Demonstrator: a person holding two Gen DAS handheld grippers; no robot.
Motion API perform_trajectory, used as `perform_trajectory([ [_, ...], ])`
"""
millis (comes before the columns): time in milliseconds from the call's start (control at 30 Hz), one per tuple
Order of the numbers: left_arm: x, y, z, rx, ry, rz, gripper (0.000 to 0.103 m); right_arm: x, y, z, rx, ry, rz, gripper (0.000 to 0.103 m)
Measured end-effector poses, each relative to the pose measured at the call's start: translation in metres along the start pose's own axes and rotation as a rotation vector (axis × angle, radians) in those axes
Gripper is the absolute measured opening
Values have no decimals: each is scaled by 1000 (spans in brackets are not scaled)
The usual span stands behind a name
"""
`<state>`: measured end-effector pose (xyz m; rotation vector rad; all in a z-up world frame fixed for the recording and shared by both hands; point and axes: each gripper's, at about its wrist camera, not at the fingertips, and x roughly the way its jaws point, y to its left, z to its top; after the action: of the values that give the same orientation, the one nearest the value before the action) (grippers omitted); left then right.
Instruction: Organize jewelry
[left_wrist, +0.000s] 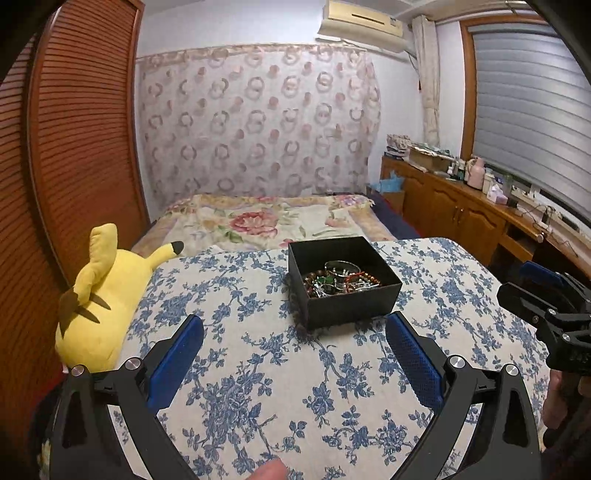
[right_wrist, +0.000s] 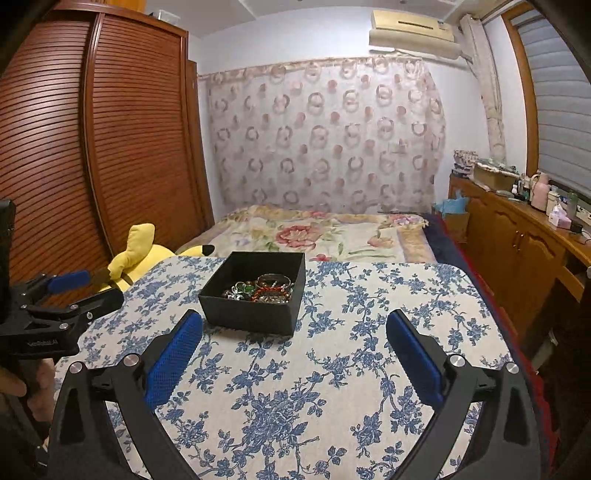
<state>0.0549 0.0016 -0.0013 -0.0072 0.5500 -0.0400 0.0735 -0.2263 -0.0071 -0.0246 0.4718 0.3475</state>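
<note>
A black open box (left_wrist: 351, 301) (right_wrist: 251, 312) stands on the blue-flowered tabletop (left_wrist: 258, 369) (right_wrist: 332, 369). In it lies a tangle of jewelry (left_wrist: 338, 282) (right_wrist: 260, 288): bead bracelets, a metal bangle, green and red pieces. My left gripper (left_wrist: 295, 325) is open, short of the box, nothing between its blue pads. My right gripper (right_wrist: 295, 321) is open too, with the box ahead to its left. Each gripper shows at the edge of the other's view, the right gripper (left_wrist: 546, 291) and the left gripper (right_wrist: 74, 291).
A yellow plush toy (left_wrist: 99, 299) (right_wrist: 144, 254) lies at the table's left edge. Behind the table is a bed with a flowered cover (left_wrist: 266, 218) (right_wrist: 325, 232). A slatted wooden wardrobe (right_wrist: 92, 147) stands left, a cluttered wooden cabinet (left_wrist: 461, 199) (right_wrist: 517, 229) right.
</note>
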Motion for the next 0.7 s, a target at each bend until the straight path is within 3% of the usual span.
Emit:
perform_trajectory([
  [700,-14,-2,-2,15,-38,8,95,-1,2,-5,26,-5,-32,100],
])
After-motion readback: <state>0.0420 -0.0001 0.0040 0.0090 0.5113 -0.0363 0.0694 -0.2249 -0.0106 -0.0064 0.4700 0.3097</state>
